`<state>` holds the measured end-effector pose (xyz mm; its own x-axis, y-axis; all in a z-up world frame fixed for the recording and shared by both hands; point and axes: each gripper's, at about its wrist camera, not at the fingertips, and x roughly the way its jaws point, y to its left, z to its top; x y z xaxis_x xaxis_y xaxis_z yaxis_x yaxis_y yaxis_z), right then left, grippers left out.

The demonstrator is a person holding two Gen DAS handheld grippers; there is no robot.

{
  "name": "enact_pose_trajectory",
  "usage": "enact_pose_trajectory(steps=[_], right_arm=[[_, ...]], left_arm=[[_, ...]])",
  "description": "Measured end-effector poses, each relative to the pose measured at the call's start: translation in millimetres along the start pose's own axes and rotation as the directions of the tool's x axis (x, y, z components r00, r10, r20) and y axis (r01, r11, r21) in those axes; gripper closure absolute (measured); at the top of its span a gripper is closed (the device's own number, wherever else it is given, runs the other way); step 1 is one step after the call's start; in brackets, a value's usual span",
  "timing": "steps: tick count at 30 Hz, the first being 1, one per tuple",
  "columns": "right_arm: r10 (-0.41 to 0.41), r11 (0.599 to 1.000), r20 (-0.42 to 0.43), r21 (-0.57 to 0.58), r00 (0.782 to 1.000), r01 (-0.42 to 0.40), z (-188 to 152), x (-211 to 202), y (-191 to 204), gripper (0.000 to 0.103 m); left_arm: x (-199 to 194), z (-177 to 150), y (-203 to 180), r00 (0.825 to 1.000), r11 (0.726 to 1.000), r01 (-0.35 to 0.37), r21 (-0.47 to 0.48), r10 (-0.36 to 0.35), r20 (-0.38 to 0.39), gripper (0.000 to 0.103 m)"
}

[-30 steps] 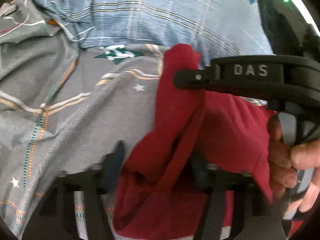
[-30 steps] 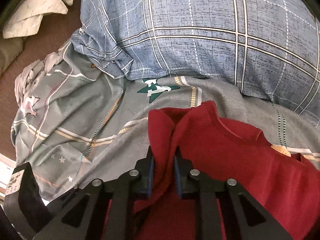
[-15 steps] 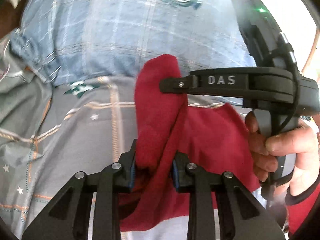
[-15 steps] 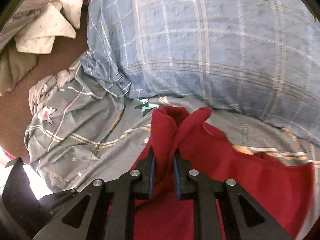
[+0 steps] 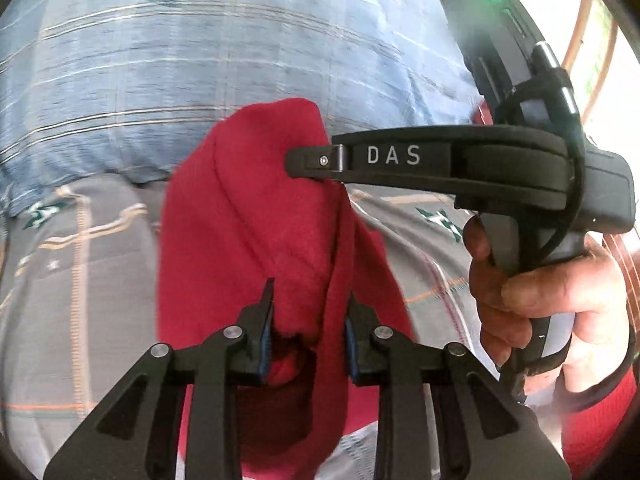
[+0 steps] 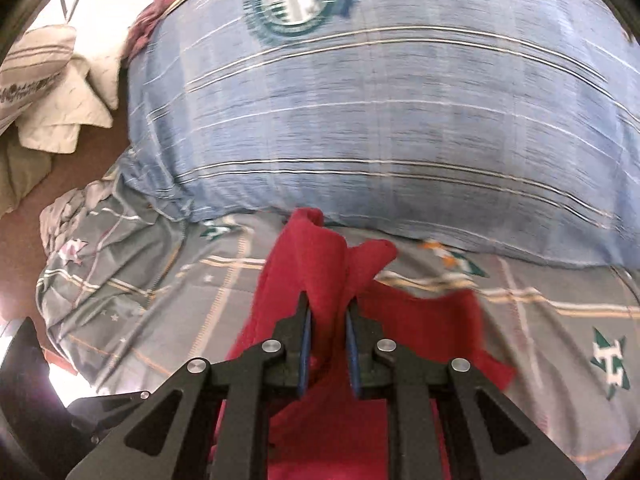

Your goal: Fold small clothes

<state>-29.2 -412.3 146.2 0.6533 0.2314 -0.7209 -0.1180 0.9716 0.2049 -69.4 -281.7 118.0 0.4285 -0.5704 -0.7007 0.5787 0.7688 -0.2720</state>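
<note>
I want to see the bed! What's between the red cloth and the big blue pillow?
Only grey patterned sheet lies between the red cloth and blue pillow, seen in the right wrist view.

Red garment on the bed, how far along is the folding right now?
Done: both grippers have hold of the red garment; the left gripper, whose jaws have just closed, and the right gripper each pinch a bunched part of it. In hand: it is lifted, its top above the grey bedsheet, near the blue pillow. Left: no neat fold shows yet; it still has to be laid flat and folded.
</note>
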Motion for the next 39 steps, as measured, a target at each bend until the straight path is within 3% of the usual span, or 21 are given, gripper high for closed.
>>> enact_pose_trajectory(steps=[8, 14, 18, 21, 22, 23, 26, 27, 28, 30, 32, 36, 38, 39], right_arm=[[-0.021, 0.992, -0.002, 0.123, 1.000, 0.021, -34.0, -8.4, -74.3, 0.089], [-0.037, 0.976, -0.006, 0.213, 0.999, 0.038, -58.3, 1.8, -108.7, 0.089], [-0.076, 0.970, -0.038, 0.230, 0.996, 0.082, -74.9, 22.4, -120.0, 0.089], [-0.063, 0.962, -0.024, 0.263, 0.998, 0.067, -77.9, 23.1, -126.3, 0.085], [-0.065, 0.959, -0.023, 0.274, 0.998, 0.069, -78.1, 19.9, -127.7, 0.073], [-0.079, 0.957, -0.019, 0.279, 0.997, 0.081, -78.2, 14.4, -127.9, 0.069], [-0.090, 0.958, 0.000, 0.274, 0.996, 0.087, -82.7, -11.1, -121.4, 0.066], [-0.072, 0.959, 0.009, 0.274, 0.997, 0.067, -85.8, -21.8, -114.5, 0.059], [-0.047, 0.960, 0.016, 0.277, 0.999, 0.041, -90.3, -31.3, -106.3, 0.042], [0.003, 0.959, 0.025, 0.285, 1.000, -0.010, -100.0, -42.8, -90.5, 0.029], [0.035, 0.958, 0.024, 0.283, 0.999, -0.040, -107.1, -47.2, -78.6, 0.029], [0.094, 0.953, -0.003, 0.290, 0.996, -0.089, -115.1, -36.8, -61.4, 0.032], [0.068, 0.964, -0.040, 0.260, 0.997, -0.056, -115.9, -24.1, -52.8, 0.069], [0.029, 0.975, -0.043, 0.222, 0.999, -0.019, -117.8, -23.0, -47.6, 0.082]], left_arm=[[41.8, -8.4, -38.8, 0.998, 0.998, 0.004, 0.062, 0.000, -0.063, 0.078], [66.1, -20.1, -56.7, 0.996, 0.995, 0.002, 0.096, 0.007, -0.093, 0.078], [59.9, -30.9, -61.2, 0.993, 0.991, 0.063, 0.119, -0.050, -0.105, 0.062], [32.8, -33.9, -56.8, 0.989, 0.985, 0.093, 0.145, -0.075, -0.128, 0.046], [23.7, -35.2, -54.5, 0.990, 0.984, 0.095, 0.150, -0.077, -0.120, 0.041], [12.4, -33.6, -49.1, 0.993, 0.983, 0.086, 0.162, -0.071, -0.097, 0.040], [-19.0, -36.9, -30.8, 1.000, 0.977, 0.010, 0.213, -0.004, -0.031, 0.036], [-24.1, -37.9, -23.0, 0.999, 0.974, -0.033, 0.226, 0.036, -0.007, 0.035], [-29.4, -39.5, -13.6, 0.995, 0.966, -0.097, 0.240, 0.094, 0.023, 0.035], [-30.0, -41.2, -1.8, 0.985, 0.953, -0.172, 0.247, 0.167, 0.041, 0.035], [-23.1, -40.0, 14.0, 0.980, 0.957, -0.199, 0.210, 0.199, 0.022, 0.035], [-8.9, -41.7, 25.5, 0.987, 0.980, -0.155, 0.126, 0.158, -0.013, 0.035], [-2.7, -46.1, 23.8, 0.986, 0.980, -0.162, 0.113, 0.165, -0.024, 0.035], [-1.5, -48.2, 22.0, 0.986, 0.981, -0.162, 0.111, 0.166, -0.028, 0.035]])
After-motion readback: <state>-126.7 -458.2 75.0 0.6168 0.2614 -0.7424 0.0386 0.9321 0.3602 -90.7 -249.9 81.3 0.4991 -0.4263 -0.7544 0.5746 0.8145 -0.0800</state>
